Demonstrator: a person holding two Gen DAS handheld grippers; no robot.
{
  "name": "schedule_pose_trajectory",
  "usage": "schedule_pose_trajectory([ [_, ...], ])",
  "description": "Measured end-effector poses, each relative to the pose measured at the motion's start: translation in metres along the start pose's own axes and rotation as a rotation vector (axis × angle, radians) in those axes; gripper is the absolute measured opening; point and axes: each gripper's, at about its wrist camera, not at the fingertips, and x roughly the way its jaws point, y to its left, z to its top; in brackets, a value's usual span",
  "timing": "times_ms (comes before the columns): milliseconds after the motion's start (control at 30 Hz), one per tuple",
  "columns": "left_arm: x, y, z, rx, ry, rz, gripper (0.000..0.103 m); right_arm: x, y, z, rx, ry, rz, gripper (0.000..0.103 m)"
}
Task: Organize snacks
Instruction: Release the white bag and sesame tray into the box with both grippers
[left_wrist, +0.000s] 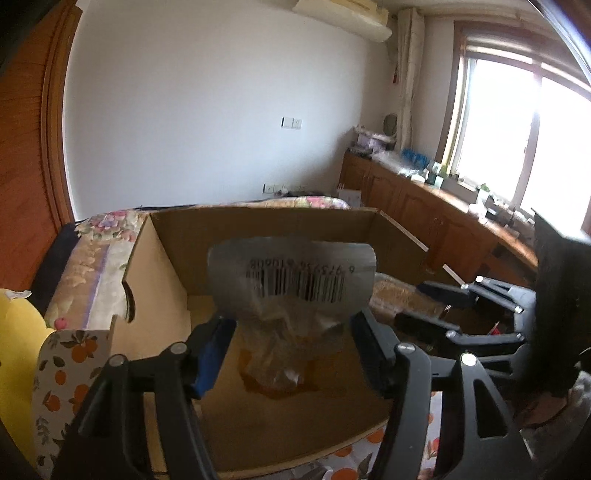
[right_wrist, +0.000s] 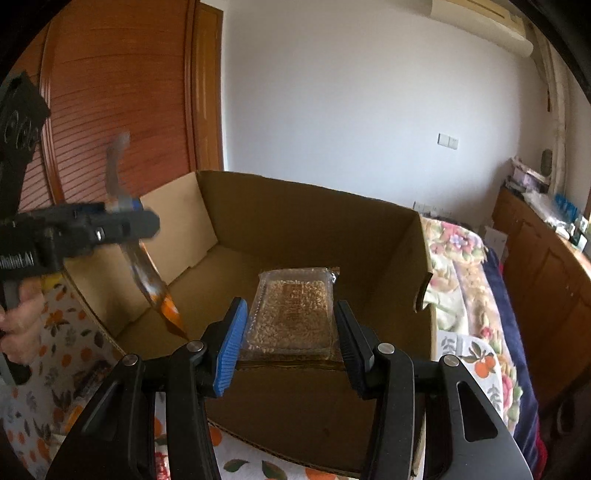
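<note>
Each tool — left tool (left_wrist: 291, 354) gripping a clear barcoded pouch (left_wrist: 295, 288), right tool (right_wrist: 290, 339) gripping a clear grain-bar packet (right_wrist: 291, 314) — should sink low inside the brown cardboard box (right_wrist: 295, 221) before letting go.

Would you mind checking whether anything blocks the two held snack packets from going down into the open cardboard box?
Nothing visible does. The clear packet of grain bars in the right gripper and the barcoded packet in the left gripper hang over the brown cardboard box's bare floor.

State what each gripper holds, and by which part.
Left gripper: a crumpled snack packet, pinched across its middle. Right gripper: a clear grain-bar pack, fingers on its long side edges.
</note>
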Motion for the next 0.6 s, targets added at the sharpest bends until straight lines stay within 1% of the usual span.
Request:
schedule_pose_trajectory([
  [133, 0.001, -0.004, -0.002, 0.012, 0.004, 0.009, 0.067, 0.002, 0.001, 0.001, -0.006, 0.007, 0.015, 0.052],
  [167, 0.001, -0.004, -0.002, 0.015, 0.004, 0.012, 0.069, 0.002, 0.002, 0.001, -0.007, 0.011, 0.016, 0.057],
  [200, 0.0, -0.005, -0.001, 0.019, 0.0, 0.013, 0.07, 0.002, 0.001, 0.002, -0.007, 0.013, 0.014, 0.058],
  [267, -0.002, -0.008, 0.0, 0.042, -0.01, 0.027, 0.073, 0.001, 0.003, 0.002, -0.011, 0.014, 0.013, 0.058],
  [333, -0.006, -0.011, 0.002, 0.056, -0.022, 0.026, 0.074, -0.002, 0.003, 0.003, -0.016, 0.014, 0.011, 0.058],
  [433, -0.008, -0.006, 0.005, 0.041, -0.031, 0.033, 0.075, -0.011, 0.003, 0.005, -0.011, 0.002, 0.004, 0.058],
  [600, -0.023, 0.005, 0.01, 0.012, -0.071, 0.055, 0.075, -0.034, 0.002, 0.004, -0.002, -0.011, -0.021, 0.058],
])
